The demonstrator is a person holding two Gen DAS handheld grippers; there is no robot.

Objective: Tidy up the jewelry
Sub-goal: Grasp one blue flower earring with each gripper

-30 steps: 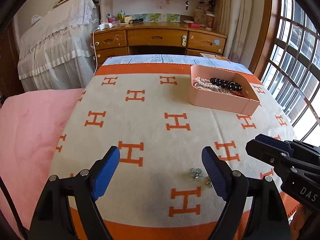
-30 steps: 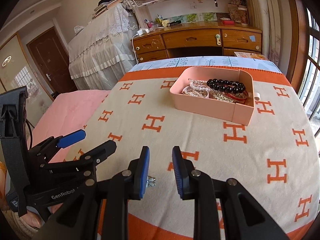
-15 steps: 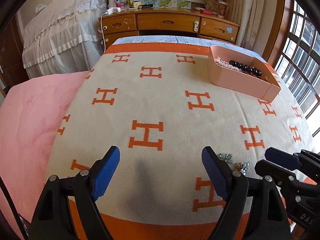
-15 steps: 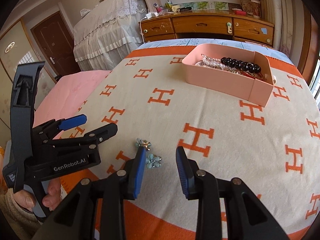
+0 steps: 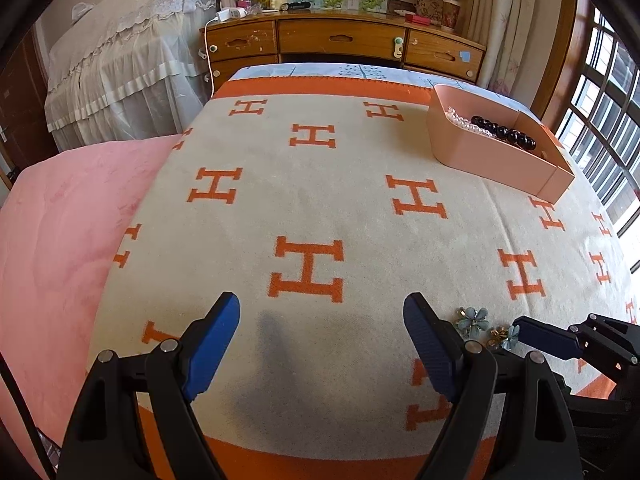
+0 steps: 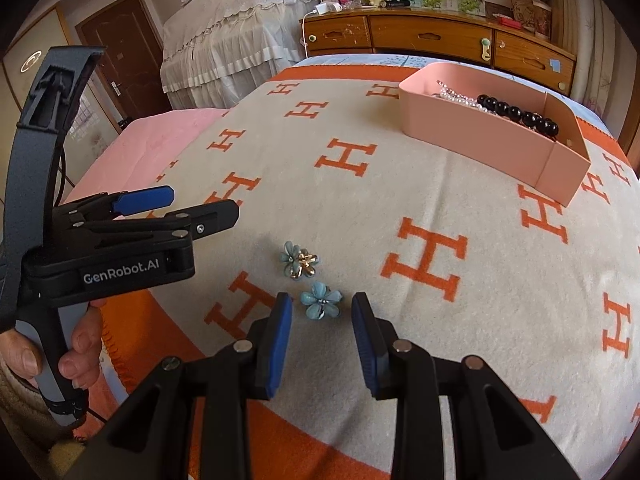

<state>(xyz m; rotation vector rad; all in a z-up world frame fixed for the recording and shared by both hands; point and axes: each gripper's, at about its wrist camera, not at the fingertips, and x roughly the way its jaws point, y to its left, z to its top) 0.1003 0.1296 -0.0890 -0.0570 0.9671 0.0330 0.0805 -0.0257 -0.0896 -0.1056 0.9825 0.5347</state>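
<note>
everywhere orange-h blanket covers the bed before a wooden dresser; both tools gape empty.

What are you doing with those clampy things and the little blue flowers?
A person is tidying jewelry with a gripper in each hand. The right gripper is open, its fingers on either side of one blue flower earring on the blanket. The second flower earring lies just beyond. The left gripper is open and empty. The pink tray already holds black beads.
</note>
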